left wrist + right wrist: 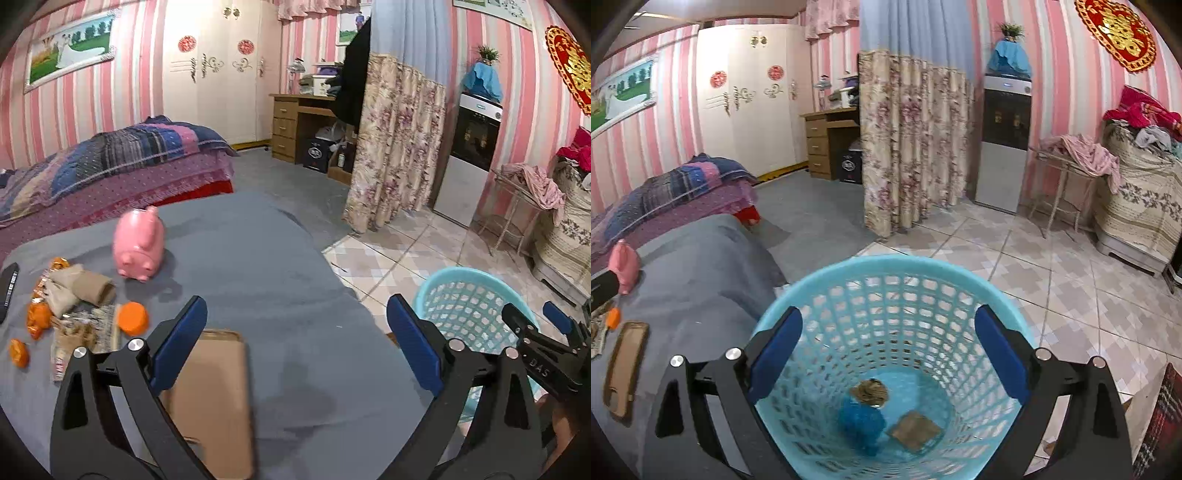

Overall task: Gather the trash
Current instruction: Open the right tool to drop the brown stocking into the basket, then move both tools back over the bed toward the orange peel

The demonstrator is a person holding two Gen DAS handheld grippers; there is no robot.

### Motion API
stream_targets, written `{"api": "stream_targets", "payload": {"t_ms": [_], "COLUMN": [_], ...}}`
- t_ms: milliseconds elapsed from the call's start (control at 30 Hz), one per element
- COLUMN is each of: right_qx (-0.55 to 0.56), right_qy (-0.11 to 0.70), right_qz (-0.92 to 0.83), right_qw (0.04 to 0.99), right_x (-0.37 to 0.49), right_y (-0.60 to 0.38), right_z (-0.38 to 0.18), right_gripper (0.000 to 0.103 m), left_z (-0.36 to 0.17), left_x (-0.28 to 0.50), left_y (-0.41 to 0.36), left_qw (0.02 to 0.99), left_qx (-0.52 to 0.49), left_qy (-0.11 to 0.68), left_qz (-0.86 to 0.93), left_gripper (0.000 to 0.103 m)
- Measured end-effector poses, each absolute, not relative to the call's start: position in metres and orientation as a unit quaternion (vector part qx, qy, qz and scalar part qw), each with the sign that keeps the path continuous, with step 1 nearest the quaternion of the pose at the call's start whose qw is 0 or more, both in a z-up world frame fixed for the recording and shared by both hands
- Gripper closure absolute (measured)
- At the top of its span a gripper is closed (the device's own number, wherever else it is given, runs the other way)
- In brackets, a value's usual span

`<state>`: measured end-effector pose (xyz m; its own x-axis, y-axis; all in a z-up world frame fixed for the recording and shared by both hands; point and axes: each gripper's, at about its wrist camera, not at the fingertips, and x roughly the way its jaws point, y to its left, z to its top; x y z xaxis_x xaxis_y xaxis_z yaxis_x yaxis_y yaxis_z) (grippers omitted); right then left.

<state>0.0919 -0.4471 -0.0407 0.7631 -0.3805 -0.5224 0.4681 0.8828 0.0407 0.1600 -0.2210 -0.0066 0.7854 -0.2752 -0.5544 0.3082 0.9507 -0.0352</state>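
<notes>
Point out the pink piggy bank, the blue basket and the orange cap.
pink piggy bank (138, 243), left wrist view, on its side flank.
blue basket (886, 267), right wrist view, on its far rim.
orange cap (133, 318), left wrist view, on its round face.

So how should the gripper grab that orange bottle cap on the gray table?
Probably by its round side wall, coming down from above. The orange cap looks low and round, leaning on the crumpled wrappers, so a sideways approach would snag them. The open left gripper could straddle it and pinch across opposite edges.
</notes>
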Motion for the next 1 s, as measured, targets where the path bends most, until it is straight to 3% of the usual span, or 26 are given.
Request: {"api": "stream_targets", "payload": {"t_ms": [367, 433, 1000], "right_qx": [0.061, 0.047, 0.013], "right_qy": [0.246, 0.248, 0.281], "right_qz": [-0.148, -0.139, -0.043], "right_qw": [0.956, 0.958, 0.959], "right_x": [0.114, 0.121, 0.177], "right_y": [-0.377, -0.360, -0.265], "right_z": [-0.024, -0.025, -0.040], "right_gripper": [0.008, 0.005, 0.005], "left_z": [0.010, 0.009, -0.009], "left_x": [0.184, 0.190, 0.228], "left_y": [-0.137, -0.119, 0.004], "left_qw": [0.950, 0.950, 0.938], "left_qx": [-0.008, -0.012, -0.030], "left_qy": [0.300, 0.305, 0.346], "left_qz": [-0.086, -0.073, 0.006], "left_gripper": [0.006, 0.006, 0.006]}}
